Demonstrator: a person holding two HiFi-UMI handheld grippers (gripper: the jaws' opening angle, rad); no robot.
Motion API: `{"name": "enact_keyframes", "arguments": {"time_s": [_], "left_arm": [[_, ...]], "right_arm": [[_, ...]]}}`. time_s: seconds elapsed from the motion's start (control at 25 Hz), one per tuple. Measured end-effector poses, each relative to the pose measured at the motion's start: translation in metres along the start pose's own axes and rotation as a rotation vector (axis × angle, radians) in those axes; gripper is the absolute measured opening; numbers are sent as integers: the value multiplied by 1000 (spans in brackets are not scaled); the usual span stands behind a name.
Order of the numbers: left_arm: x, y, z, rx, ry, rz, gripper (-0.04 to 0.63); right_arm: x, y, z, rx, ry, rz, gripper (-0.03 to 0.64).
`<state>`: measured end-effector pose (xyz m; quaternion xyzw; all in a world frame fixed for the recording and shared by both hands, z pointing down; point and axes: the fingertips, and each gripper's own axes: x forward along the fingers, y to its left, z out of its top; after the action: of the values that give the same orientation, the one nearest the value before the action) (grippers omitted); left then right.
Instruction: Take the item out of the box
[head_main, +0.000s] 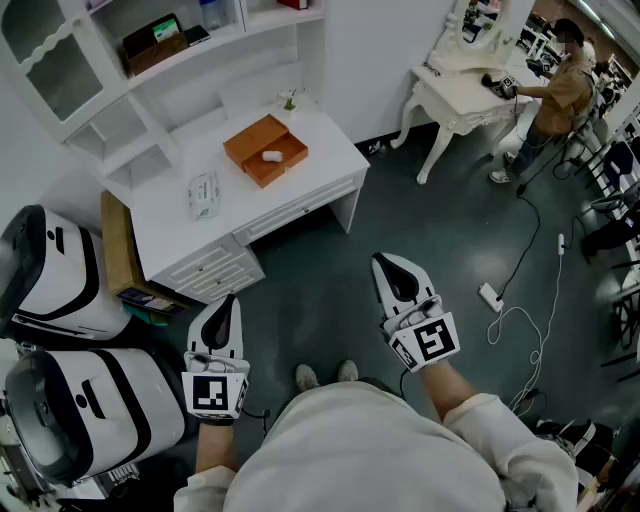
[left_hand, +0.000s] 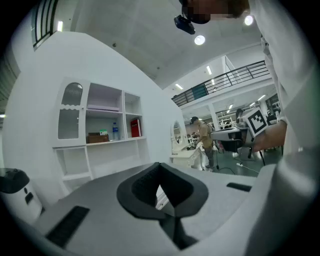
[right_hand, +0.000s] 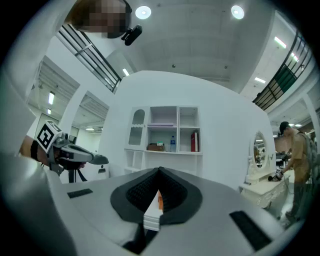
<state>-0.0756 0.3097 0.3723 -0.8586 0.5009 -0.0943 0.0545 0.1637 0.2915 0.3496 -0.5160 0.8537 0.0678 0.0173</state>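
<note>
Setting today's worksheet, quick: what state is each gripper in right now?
Left gripper: closed, holding nothing.
Right gripper: closed, holding nothing.

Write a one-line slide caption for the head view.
Left tool and right tool, both shut, face a desk where an open orange box holds a white item.

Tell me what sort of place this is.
Likely a staged room set inside a large lab hall: a white desk with shelves, a mirrored dressing table where another person works, and a power strip with cables on the floor.
</note>
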Motion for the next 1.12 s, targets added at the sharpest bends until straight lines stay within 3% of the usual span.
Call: {"name": "enact_keyframes", "arguments": {"time_s": [1.12], "left_arm": [[-6,-9,0,1,-5,-12,5]], "right_arm": [[-14,7,5,11,-40,29,26]]}}
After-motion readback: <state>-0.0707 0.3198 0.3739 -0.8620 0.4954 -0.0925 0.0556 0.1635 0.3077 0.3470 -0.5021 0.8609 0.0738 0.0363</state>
